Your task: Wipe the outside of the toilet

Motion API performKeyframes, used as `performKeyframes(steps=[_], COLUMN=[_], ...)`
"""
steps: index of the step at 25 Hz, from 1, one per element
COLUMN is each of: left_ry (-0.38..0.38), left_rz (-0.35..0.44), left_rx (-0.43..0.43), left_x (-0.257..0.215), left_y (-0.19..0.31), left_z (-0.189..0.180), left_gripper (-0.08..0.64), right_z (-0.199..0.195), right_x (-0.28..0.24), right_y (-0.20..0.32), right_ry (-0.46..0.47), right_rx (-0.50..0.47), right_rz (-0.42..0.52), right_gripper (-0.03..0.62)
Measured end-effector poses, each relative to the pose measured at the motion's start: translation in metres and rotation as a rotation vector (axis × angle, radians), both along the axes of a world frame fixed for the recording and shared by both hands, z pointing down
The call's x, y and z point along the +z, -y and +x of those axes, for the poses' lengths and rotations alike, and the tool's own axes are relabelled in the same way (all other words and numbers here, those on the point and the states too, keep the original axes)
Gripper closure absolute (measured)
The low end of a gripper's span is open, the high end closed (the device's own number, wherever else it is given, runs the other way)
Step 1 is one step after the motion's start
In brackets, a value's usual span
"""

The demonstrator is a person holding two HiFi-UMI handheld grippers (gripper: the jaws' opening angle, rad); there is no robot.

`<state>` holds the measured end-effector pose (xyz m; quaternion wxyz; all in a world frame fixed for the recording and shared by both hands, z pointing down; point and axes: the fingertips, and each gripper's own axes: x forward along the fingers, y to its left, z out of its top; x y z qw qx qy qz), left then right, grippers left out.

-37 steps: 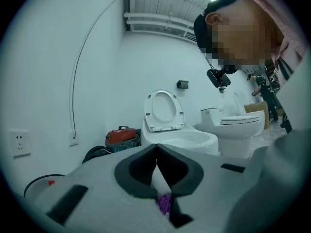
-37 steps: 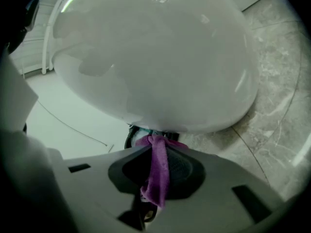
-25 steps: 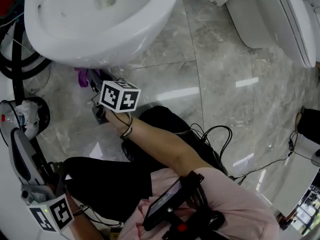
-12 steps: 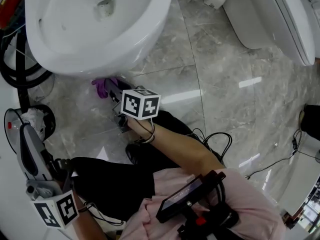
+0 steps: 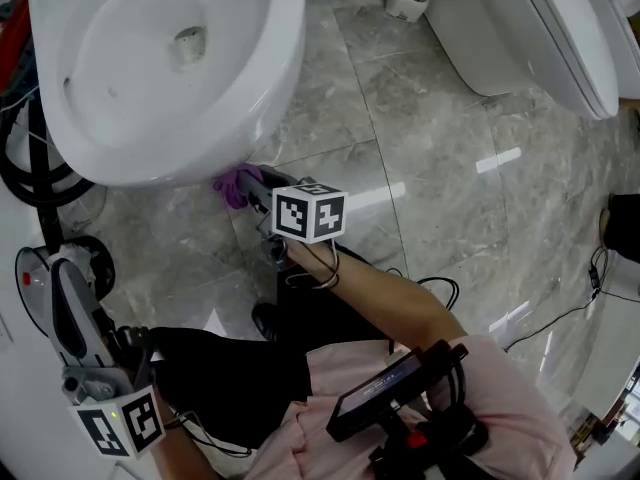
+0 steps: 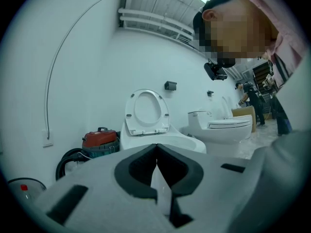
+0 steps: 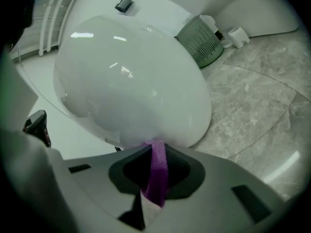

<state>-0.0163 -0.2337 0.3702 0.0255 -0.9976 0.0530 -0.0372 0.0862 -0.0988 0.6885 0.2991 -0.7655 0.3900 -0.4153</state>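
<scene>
- Right-hand gripper (image 7: 154, 149), with its marker cube uppermost in the head view (image 5: 254, 190), is clamped on a purple wiping cloth (image 7: 158, 171); a strip of it runs up between the jaws and its free end meets the porcelain
- Cloth and porcelain touch on the low front curve of the white ceramic toilet bowl (image 7: 131, 81), just under the rim where the outer wall turns down toward the floor (in the head view the cloth (image 5: 236, 182) shows as a small purple bunch tucked against the bowl's underside (image 5: 285, 88))
- Left-hand gripper (image 6: 156, 154) has its jaws pressed together with nothing between them; it sits low by the person's side (image 5: 62, 268), well apart from the bowl and pointing toward the raised seat, so it takes no part in the wipe
- As a judgement, the job is under way but not finished: the cloth is working one small patch at the front of the bowl's exterior
- No streaks, wet sheen or dirt mark out which parts have been covered, so how much of the outer wall is done cannot be told
- Likely left to do: the flanks of the bowl, the base near the grey marble-look floor tiles (image 5: 450, 168), and the rear, which the right gripper's camera does not show
- A second white toilet (image 5: 560, 38) stands well apart to the right and is untouched
</scene>
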Motion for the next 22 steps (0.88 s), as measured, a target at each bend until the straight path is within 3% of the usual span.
performKeyframes(steps=[14,22], left_ry=[0.002,0.010], left_rz=[0.001,0.009], left_rx=[0.016,0.000], left_x=[-0.004,-0.005], left_y=[-0.013,-0.012], left_z=[0.019,0.020], left_gripper=[0.552,0.552], right_z=[0.081,0.166], right_x=[0.010,-0.016], right_y=[-0.064,-0.100], right_ry=[-0.089,-0.206], right_rx=[0.085,0.274], right_rz=[-0.182,-0.192], right_gripper=[0.536,0.534])
